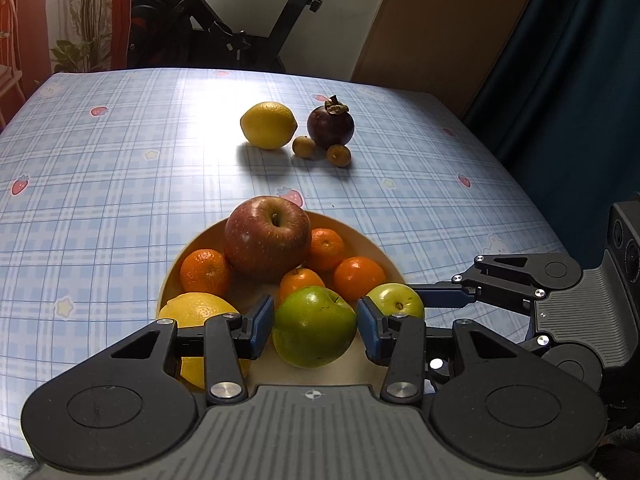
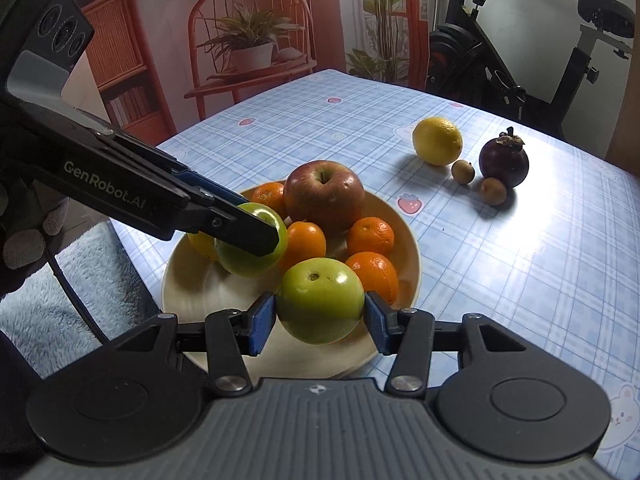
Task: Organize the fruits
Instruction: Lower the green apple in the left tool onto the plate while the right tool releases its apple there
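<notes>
Each hand-held gripper is clamped on a green apple above a wooden plate [image 2: 404,216]. The left gripper [image 1: 315,322] pinches the darker green apple [image 1: 314,326] between its blue pads; the right gripper [image 2: 320,316] squeezes the paler green apple [image 2: 320,300], just to the right of its partner. The step appears to be setting both apples down: each should be lowered into the bare near part of the plate, one at a time, and released only once resting, lest they roll or knock together. Beyond the fingers, the plate holds a red apple [image 1: 267,238], several oranges and a lemon [image 1: 196,312]. Farther ahead on the checked tablecloth [image 1: 120,168] wait another lemon [image 1: 269,125], a mangosteen [image 1: 330,124] and two small brown fruits.
</notes>
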`<state>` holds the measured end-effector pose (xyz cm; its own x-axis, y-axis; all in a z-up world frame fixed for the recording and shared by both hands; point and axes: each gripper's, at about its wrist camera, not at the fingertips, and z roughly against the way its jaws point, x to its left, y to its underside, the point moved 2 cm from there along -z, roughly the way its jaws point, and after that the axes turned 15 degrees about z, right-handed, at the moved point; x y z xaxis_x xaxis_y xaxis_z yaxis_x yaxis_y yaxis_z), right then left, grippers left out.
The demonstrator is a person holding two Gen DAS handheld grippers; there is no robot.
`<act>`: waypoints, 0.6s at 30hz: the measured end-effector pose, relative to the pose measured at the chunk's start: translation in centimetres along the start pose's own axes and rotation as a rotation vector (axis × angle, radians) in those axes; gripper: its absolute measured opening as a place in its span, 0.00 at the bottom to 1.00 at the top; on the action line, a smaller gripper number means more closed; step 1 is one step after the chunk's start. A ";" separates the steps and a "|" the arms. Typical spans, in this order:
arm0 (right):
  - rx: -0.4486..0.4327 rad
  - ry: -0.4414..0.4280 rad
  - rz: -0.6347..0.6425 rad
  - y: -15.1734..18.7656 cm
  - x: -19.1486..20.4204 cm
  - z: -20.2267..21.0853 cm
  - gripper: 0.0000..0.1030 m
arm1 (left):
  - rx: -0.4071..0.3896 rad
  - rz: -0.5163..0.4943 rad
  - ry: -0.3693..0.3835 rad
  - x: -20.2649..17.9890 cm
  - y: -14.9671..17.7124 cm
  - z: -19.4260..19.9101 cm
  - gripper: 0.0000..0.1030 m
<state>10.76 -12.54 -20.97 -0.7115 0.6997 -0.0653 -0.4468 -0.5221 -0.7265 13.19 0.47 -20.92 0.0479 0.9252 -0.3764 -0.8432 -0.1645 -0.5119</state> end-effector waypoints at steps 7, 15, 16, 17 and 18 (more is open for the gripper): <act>0.034 -0.011 0.011 0.2 0.3 -1.9 0.49 | -0.002 -0.009 -0.009 0.2 0.2 -0.2 0.47; 0.019 0.003 -0.005 0.0 -0.4 -2.3 0.49 | -0.008 0.001 -0.032 0.6 0.1 -0.9 0.46; 0.019 0.006 -0.008 0.0 -0.5 -2.3 0.49 | -0.011 -0.001 -0.039 0.6 0.0 -1.0 0.46; 0.019 0.009 -0.009 0.0 -0.6 -2.3 0.49 | -0.017 -0.008 -0.046 0.5 -0.1 -1.1 0.46; 0.018 0.011 -0.010 0.0 -0.7 -2.3 0.49 | -0.021 -0.013 -0.051 0.5 -0.1 -1.1 0.46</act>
<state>12.50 -11.85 -22.50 -0.7010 0.7101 -0.0654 -0.4635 -0.5234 -0.7150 13.92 0.55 -21.91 0.0311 0.9437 -0.3294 -0.8311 -0.1587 -0.5330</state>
